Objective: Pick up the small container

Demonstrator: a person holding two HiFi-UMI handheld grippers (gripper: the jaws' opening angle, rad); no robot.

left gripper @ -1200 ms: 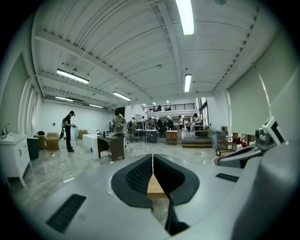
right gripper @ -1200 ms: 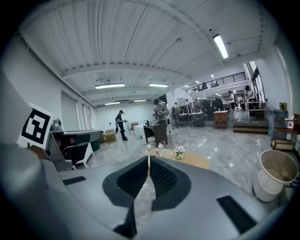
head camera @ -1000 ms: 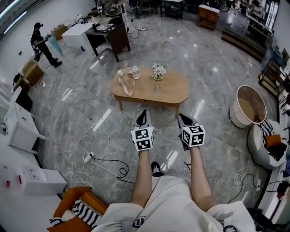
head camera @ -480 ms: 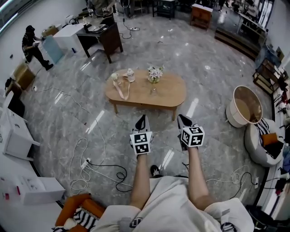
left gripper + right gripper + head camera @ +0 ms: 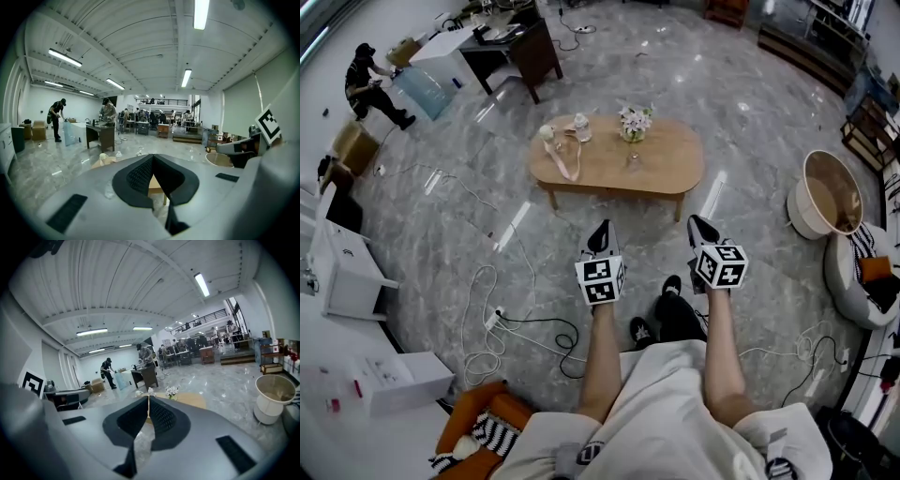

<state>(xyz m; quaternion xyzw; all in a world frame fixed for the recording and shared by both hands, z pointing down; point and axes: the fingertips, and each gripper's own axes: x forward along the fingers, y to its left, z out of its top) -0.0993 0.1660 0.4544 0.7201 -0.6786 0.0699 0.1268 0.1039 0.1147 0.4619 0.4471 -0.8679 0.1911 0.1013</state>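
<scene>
Searching for print turns up only black-and-white square markers, one facing the head camera on each of the two cubes, the left cube (image 5: 599, 280) and the right cube (image 5: 720, 266). Any lettering elsewhere is too small to read.

Two grippers are held out over the grey marble floor (image 5: 750, 103), side by side and apart. Both point toward the one oval wooden table (image 5: 666, 169) and are well short of it. The left gripper (image 5: 601, 230) has its jaws clenched, and its own view shows the dark pads meeting with nothing between them. The right gripper (image 5: 701, 225) is likewise closed tight and empty.

The small container (image 5: 580, 126), a single pale jar, stands at the table's left end, well apart from both grippers. Just beside it to the left sits one white lump (image 5: 547, 132). One pinkish strip (image 5: 565, 167) trails from there toward the table's near edge. One vase (image 5: 634, 124) of white flowers stands near the middle of the far edge.

Right of the table, on the floor, is one round white tub (image 5: 827, 192). One person (image 5: 371, 79) in dark clothes stands far off at the upper left. Several cables (image 5: 487, 309) loop over the floor at the left.
</scene>
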